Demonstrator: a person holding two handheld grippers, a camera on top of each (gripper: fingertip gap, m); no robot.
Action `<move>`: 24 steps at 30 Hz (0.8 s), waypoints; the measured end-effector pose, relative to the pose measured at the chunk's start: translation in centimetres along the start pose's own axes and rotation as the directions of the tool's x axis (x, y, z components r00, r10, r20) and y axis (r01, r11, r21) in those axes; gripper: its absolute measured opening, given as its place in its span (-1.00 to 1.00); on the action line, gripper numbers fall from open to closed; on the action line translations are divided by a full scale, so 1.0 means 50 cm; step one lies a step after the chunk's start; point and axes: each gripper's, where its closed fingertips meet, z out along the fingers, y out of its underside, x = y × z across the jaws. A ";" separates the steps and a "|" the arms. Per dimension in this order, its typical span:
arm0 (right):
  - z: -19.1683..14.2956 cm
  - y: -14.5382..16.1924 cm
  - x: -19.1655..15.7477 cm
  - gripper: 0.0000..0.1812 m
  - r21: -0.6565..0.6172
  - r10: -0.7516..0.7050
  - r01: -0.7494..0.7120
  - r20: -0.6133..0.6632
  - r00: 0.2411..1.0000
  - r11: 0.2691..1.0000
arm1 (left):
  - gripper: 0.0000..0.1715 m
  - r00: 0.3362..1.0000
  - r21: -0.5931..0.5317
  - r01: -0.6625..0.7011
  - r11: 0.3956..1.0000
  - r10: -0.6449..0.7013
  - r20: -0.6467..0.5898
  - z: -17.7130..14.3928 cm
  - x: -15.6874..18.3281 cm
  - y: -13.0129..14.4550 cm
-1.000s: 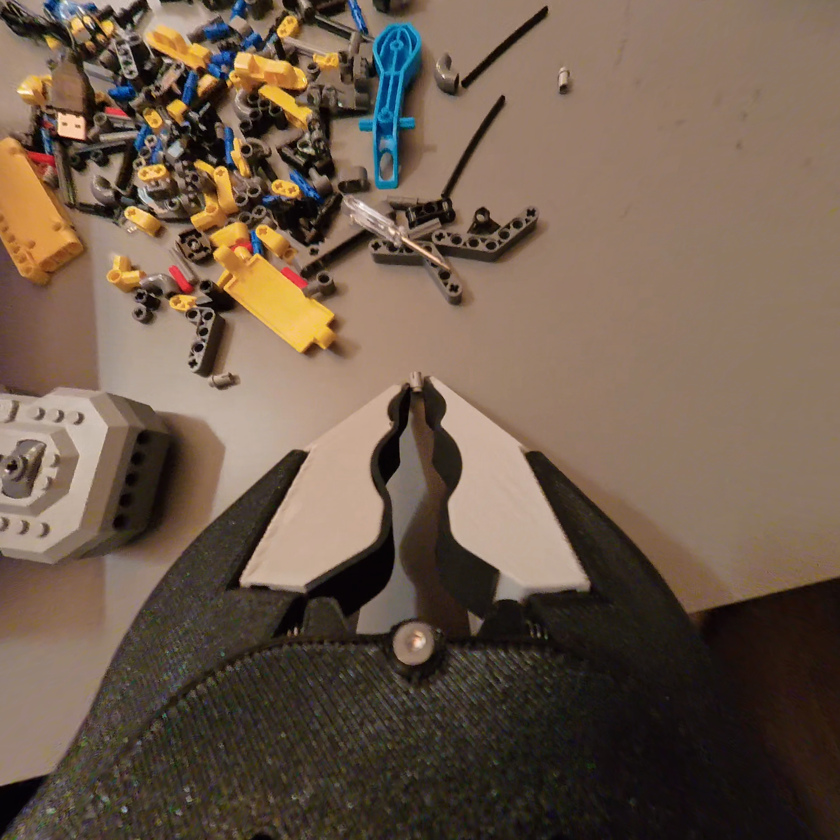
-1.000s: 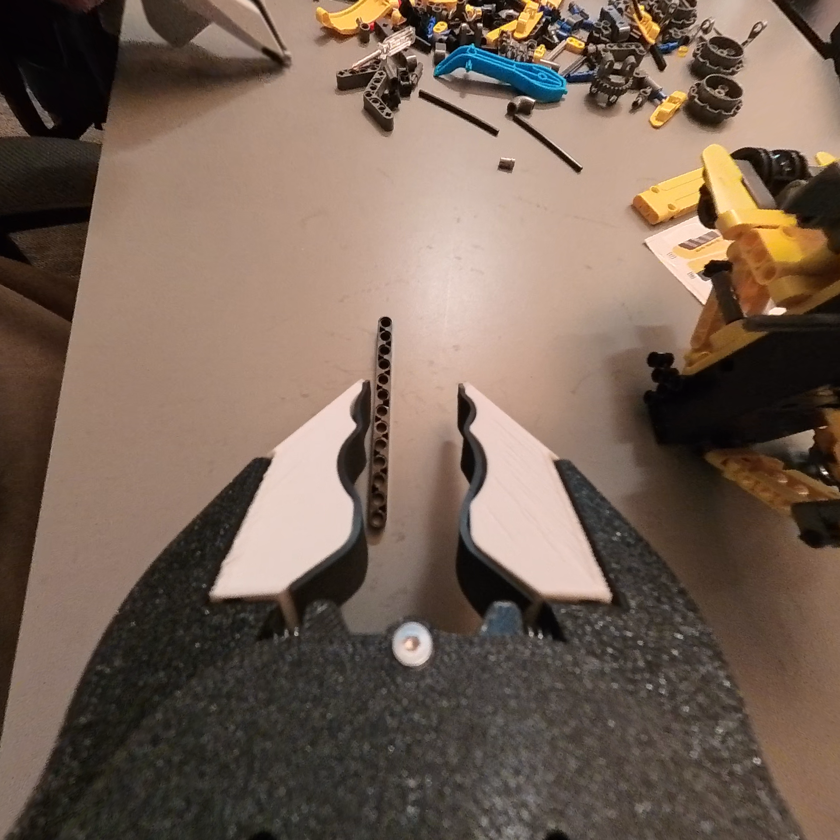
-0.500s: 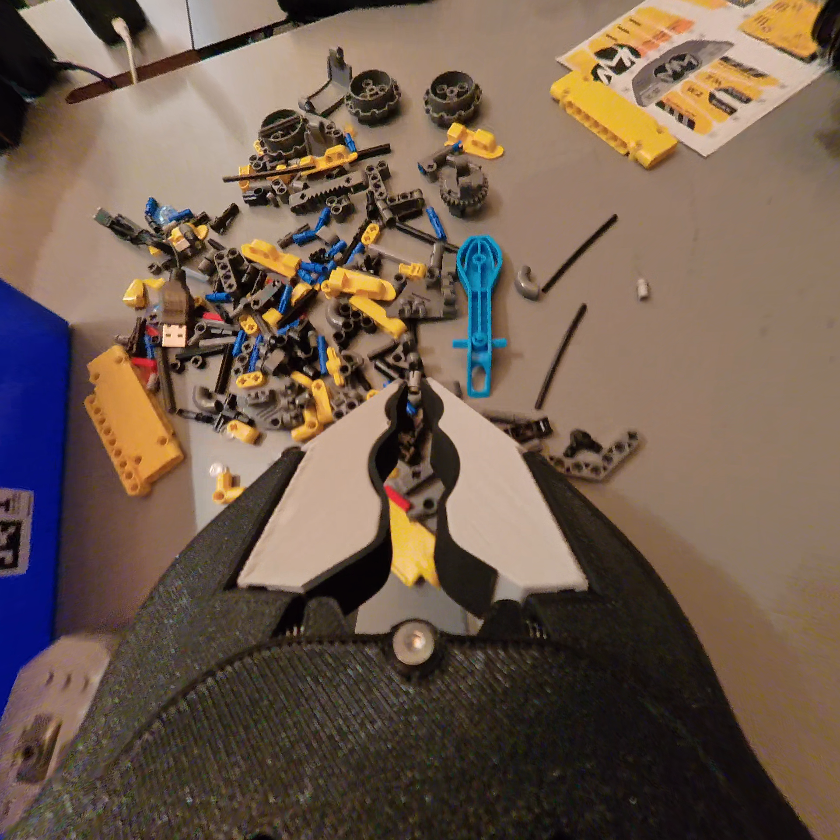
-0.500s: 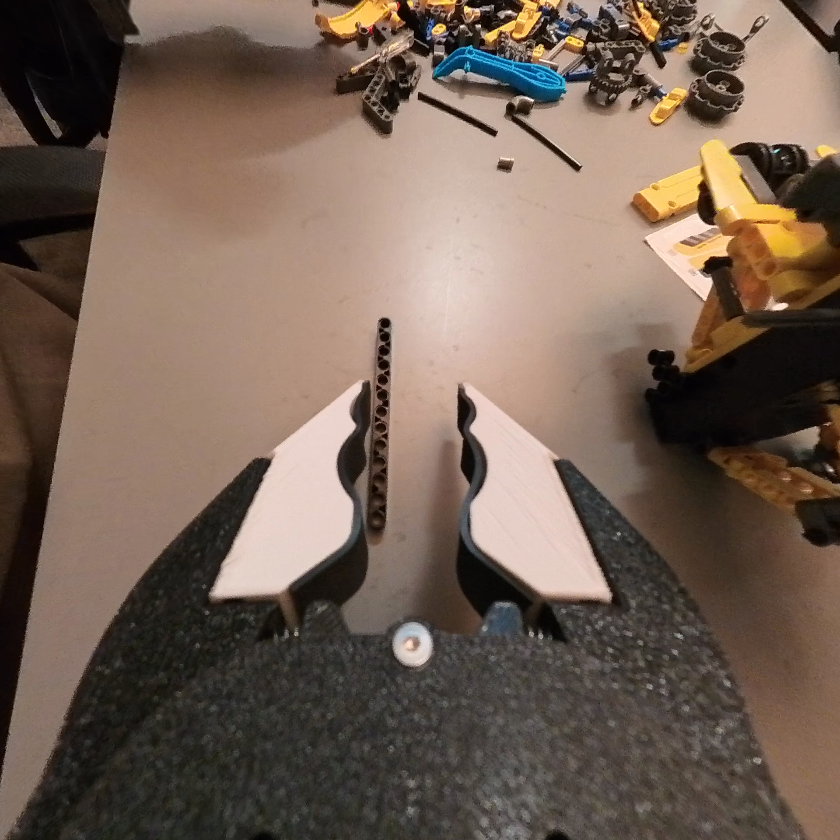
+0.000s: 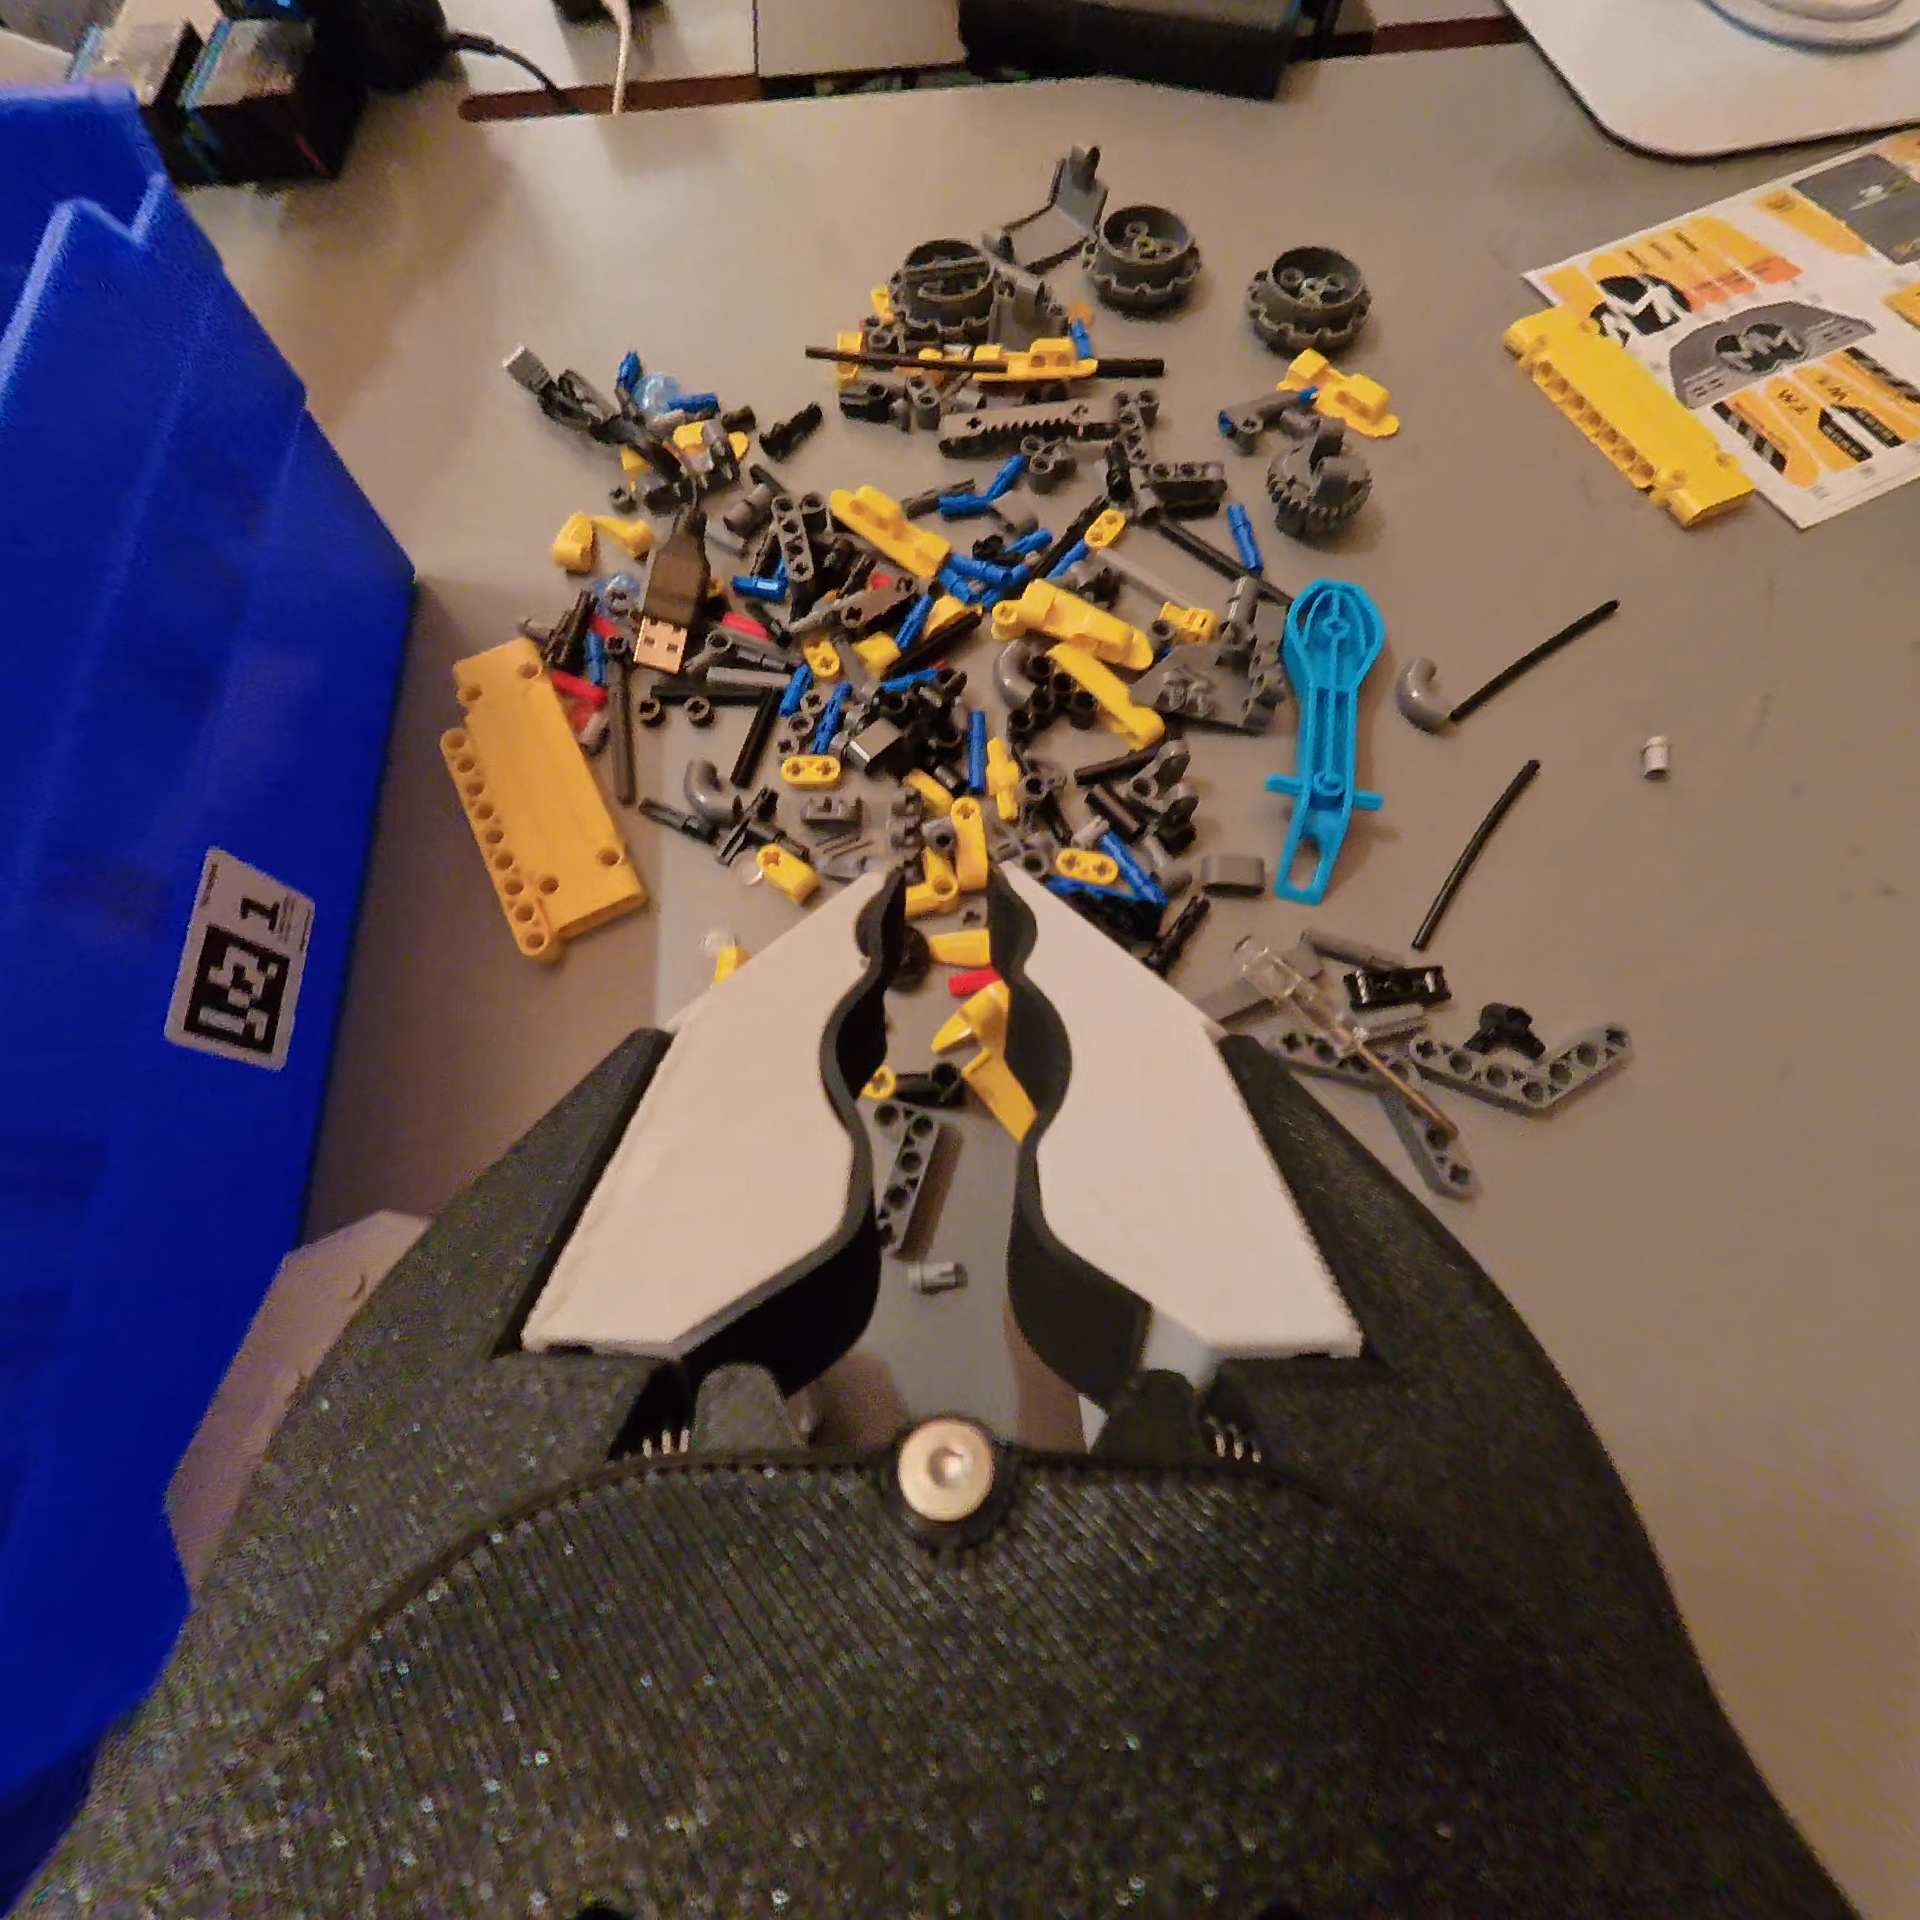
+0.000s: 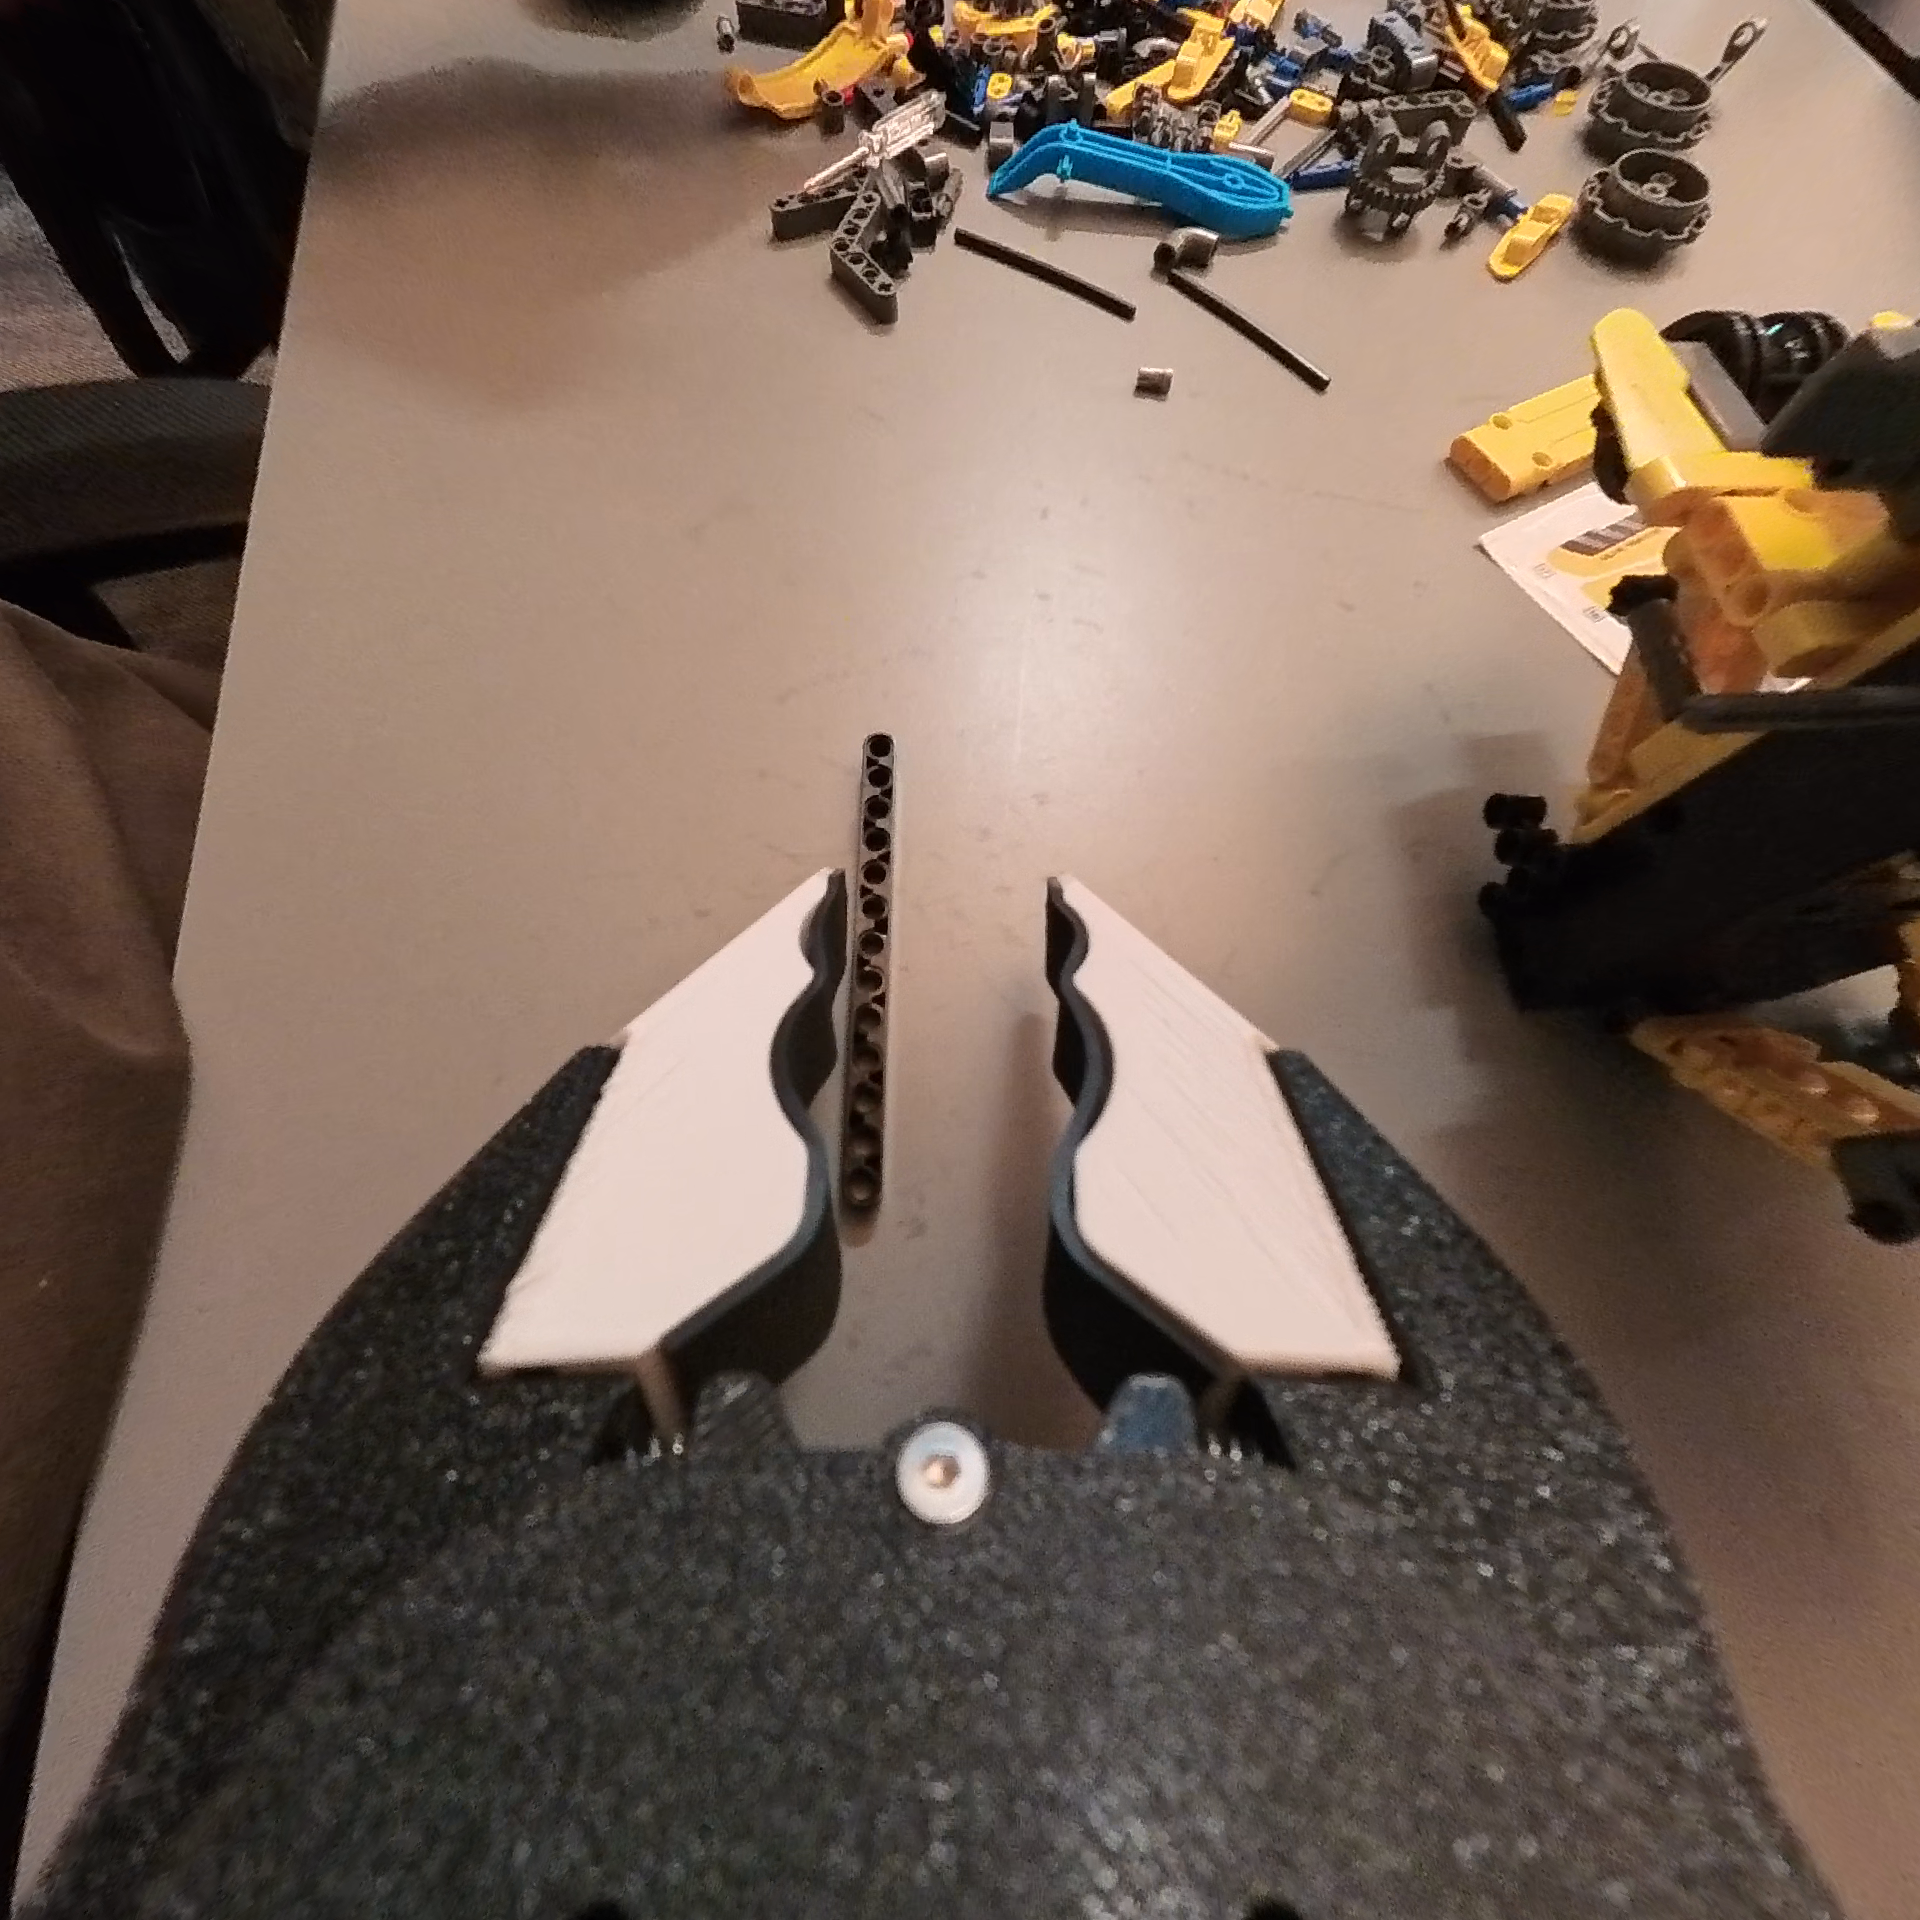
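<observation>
My left gripper [image 5: 945,894] hangs above the near edge of a pile of small yellow, black, blue and grey building pieces [image 5: 935,644]. Its jaws stand a little apart and hold nothing. Under it, between the fingers, lie a black bent beam [image 5: 909,1164] and a small grey pin [image 5: 940,1276]. My right gripper [image 6: 943,888] is open and low over the grey table [image 6: 623,520]. A long black beam with holes [image 6: 873,935] lies flat between its fingers, close beside the left finger. The same pile [image 6: 1143,83] shows far ahead in the right wrist view.
A blue bin [image 5: 156,623] stands left of the pile, a grey block [image 5: 312,1299] by it. A light blue tool [image 5: 1325,727], dark wheels [image 5: 1304,296], a yellow panel [image 5: 530,800] and a sticker sheet [image 5: 1766,343] lie around. A yellow and black model [image 6: 1714,831] stands right of my right gripper. There is about 35 centimeters between the tips of the two grippers. From my left tips it is roughly 12 centimeters to the grey block [image 5: 312,1299]; from my right, 45 centimeters.
My left gripper has risen and drawn back over the pile, and its jaws have parted. The small grey pin at its tips a second ago no longer shows there. The right gripper has not moved.
</observation>
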 end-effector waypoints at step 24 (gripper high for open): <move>0.000 -0.001 0.002 -0.59 0.001 0.006 -0.006 -0.004 1.000 1.000 | -1.00 0.994 -0.002 0.056 0.998 -0.056 0.095 -0.036 -0.044 0.029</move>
